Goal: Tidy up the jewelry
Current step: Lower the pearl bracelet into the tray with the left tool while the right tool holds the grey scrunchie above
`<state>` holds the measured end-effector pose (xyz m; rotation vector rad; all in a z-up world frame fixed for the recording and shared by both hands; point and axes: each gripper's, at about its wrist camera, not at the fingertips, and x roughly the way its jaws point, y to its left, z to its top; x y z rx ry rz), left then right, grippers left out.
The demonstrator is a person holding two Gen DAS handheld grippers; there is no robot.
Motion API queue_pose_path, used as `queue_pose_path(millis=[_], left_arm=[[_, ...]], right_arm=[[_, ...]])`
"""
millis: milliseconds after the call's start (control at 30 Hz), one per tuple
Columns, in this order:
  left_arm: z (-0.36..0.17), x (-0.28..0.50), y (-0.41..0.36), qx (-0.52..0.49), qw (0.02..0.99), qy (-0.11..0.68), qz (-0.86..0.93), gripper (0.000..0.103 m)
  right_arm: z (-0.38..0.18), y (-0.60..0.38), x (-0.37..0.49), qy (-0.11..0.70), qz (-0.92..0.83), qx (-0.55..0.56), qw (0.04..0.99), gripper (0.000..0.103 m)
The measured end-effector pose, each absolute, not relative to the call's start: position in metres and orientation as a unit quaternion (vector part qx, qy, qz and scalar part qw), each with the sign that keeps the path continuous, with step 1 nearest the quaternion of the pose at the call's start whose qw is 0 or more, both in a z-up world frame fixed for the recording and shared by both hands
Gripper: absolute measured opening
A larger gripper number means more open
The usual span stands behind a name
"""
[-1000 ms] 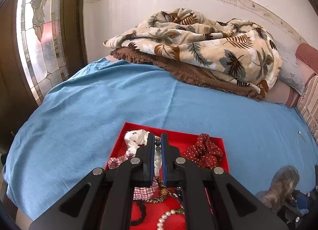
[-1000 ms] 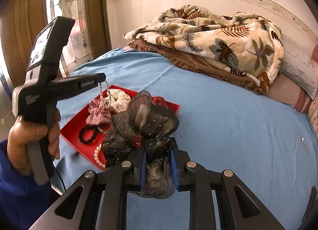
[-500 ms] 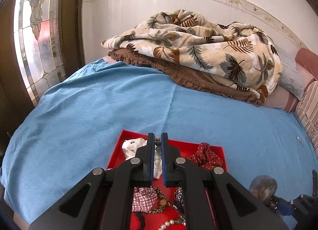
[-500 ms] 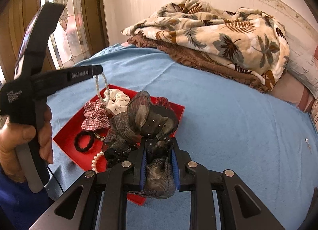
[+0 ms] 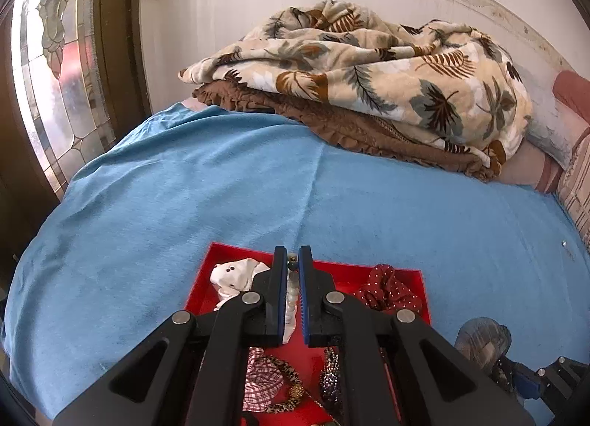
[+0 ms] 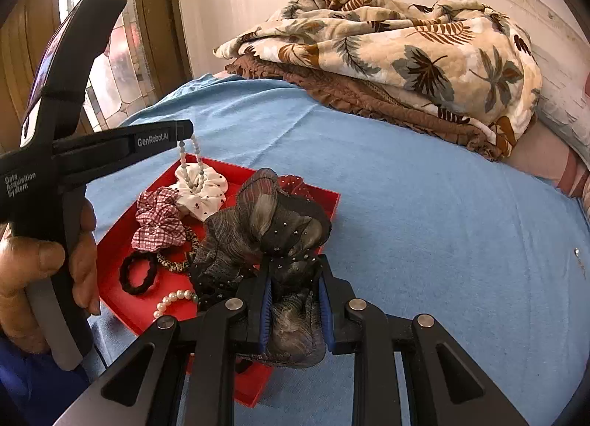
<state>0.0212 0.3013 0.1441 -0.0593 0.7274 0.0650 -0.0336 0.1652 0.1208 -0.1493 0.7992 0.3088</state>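
Left wrist view: black left gripper (image 5: 293,260) with blue-lined pads, closed down tight on a strand of pale grey-white beads (image 5: 291,295), the strand running back between the fingers and a darker bead poking out at the tips. Below it, a shallow red rectangular tray (image 5: 383,273) resting on a blue bedspread (image 5: 221,197). In the tray: a white fabric scrunchie with dark dots (image 5: 236,276) at the far left corner, a dark red scrunchie with white dots (image 5: 387,291) at the far right, a red-and-white checked scrunchie (image 5: 261,381) near the bottom, beside a leopard-print hair tie (image 5: 285,394) and a dark sequinned piece (image 5: 330,378). At the lower right edge, a bundle of grey-brown patterned fabric (image 5: 483,339) with part of the other gripper's black frame behind it. Far across the bed, a folded cream blanket with leaf print (image 5: 387,72) on top of a brown ruffled blanket (image 5: 350,131), against a pale wall; stained-glass window (image 5: 51,68) at left.

Right wrist view: right gripper (image 6: 295,278) partly closed, clamped on the grey-brown fabric bundle, studded with small silver dots, bulging above and below the pads and held just above the near edge of the tray. At left, a hand (image 6: 48,264) with a blue sleeve gripping the handle of the left gripper, bead strand hanging from its tips in a loop over the white scrunchie. Also in the tray: checked scrunchie, black hair tie (image 6: 138,275), leopard-print tie, and a short string of white pearls (image 6: 173,299) near the front edge.
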Motion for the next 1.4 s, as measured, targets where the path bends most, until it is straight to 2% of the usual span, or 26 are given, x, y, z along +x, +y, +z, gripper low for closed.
queue_pose_path(millis=[333,867,1400], left_arm=[[0.139,0.023,0.294,-0.024,0.931,0.364,0.021,0.006],[0.14,0.024,0.297,-0.084,0.92,0.379,-0.057,0.006],[0.106,0.042,0.304,-0.102,0.889,0.443,-0.06,0.006]], right_arm=[[0.12,0.161,-0.03,0.388,0.141,-0.066,0.909,0.025],[0.121,0.155,-0.032,0.386,0.133,-0.061,0.911,0.025],[0.102,0.171,-0.018,0.406,0.144,-0.078,0.899,0.025]])
